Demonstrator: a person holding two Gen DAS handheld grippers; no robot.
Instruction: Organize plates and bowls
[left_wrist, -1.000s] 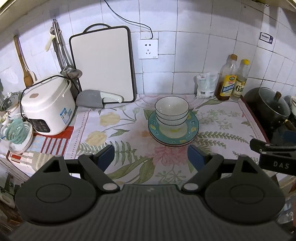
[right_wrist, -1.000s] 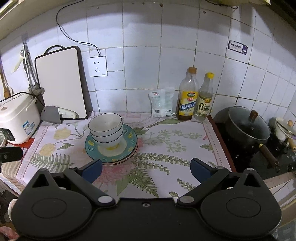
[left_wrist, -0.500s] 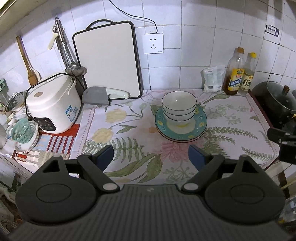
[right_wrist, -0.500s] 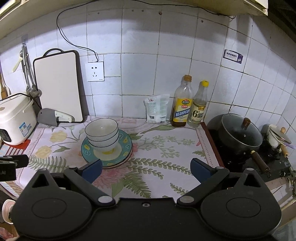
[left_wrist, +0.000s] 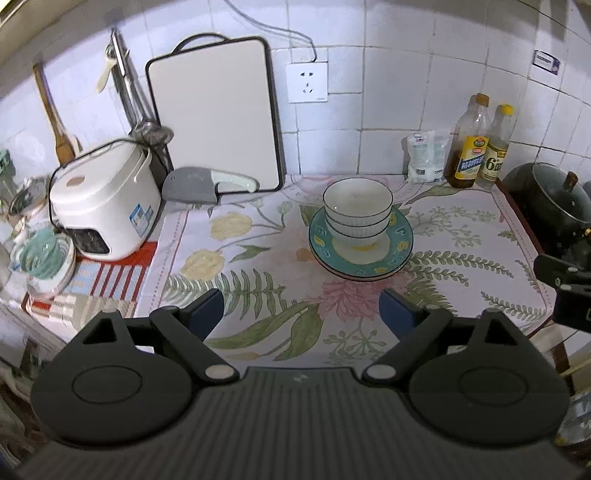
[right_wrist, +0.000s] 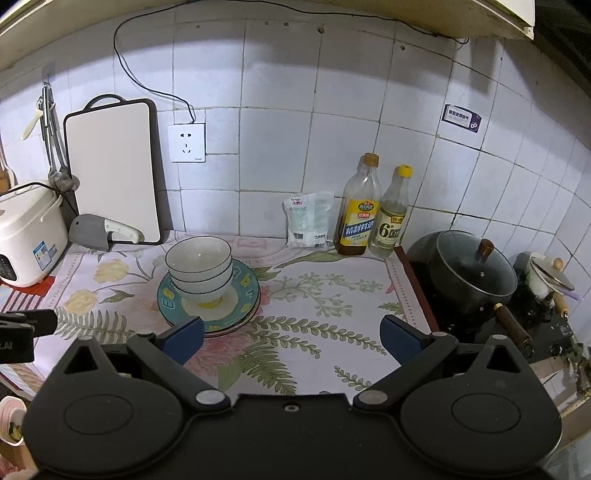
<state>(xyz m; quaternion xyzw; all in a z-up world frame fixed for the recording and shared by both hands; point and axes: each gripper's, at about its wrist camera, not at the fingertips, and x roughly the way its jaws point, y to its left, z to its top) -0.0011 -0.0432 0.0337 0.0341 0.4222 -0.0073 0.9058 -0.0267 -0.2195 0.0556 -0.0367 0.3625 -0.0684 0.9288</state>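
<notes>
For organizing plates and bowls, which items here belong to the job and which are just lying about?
Job:
- stacked white bowls
- teal plates beneath them, also stacked
- left gripper and right gripper, both open and empty

Lying about:
- rice cooker
- cutting board
- two bottles
- lidded black pot

The left tongs (left_wrist: 301, 308) hang wide over the flowered worktop (left_wrist: 258, 295), their jaws having just been opening, nothing between them. Ahead sit three stacked white bowls (left_wrist: 357, 210) on the teal plates (left_wrist: 400, 240) — well apart from the blue pads. Left stands a white rice cooker (left_wrist: 105, 206); at the right edge, the right tongs (left_wrist: 565, 280) poke in — dark, partly cut off.
</notes>
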